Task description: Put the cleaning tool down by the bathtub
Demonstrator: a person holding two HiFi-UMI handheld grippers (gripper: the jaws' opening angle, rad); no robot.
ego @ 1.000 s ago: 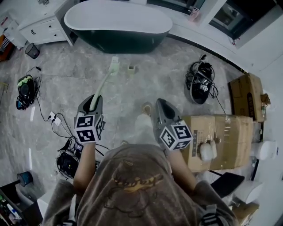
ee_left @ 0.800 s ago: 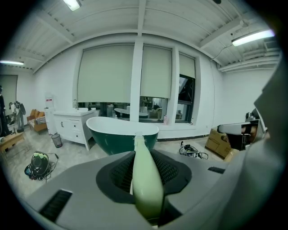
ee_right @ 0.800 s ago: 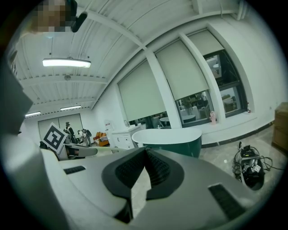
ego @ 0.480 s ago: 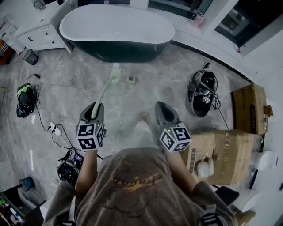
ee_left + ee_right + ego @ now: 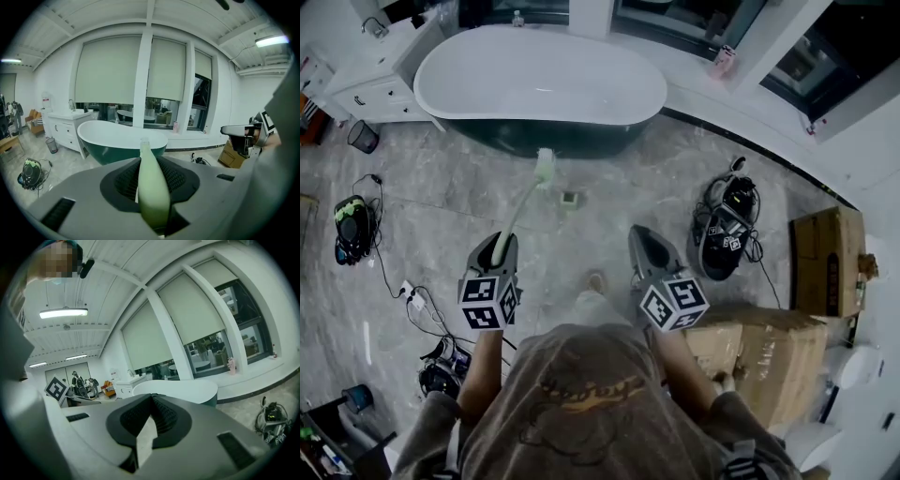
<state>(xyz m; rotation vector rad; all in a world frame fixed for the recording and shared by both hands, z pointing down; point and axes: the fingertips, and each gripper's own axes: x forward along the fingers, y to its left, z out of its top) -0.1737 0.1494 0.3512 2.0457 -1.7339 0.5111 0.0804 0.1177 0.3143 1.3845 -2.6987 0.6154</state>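
Note:
A long pale green brush (image 5: pixel 523 202) sticks forward out of my left gripper (image 5: pixel 501 242), whose jaws are shut on its handle. The brush head (image 5: pixel 545 165) hangs above the floor just in front of the dark green, white-rimmed bathtub (image 5: pixel 441 58). In the left gripper view the brush handle (image 5: pixel 152 187) fills the gap of the left gripper (image 5: pixel 149 161) and points at the bathtub (image 5: pixel 112 138). My right gripper (image 5: pixel 639 236) is held level beside it, shut, with nothing in it. The right gripper (image 5: pixel 152 399) also faces the bathtub (image 5: pixel 187 390).
A small object (image 5: pixel 570 199) lies on the floor near the brush head. A tangle of cables and gear (image 5: pixel 722 225) sits to the right, cardboard boxes (image 5: pixel 825 258) beyond it. At the left are a white cabinet (image 5: pixel 366 89), a bin (image 5: pixel 364 137), and cables (image 5: pixel 412 295).
The person has stepped forward, so the bathtub is nearer and the brush head now reaches almost to its side. Both grippers keep the same hold and spacing.

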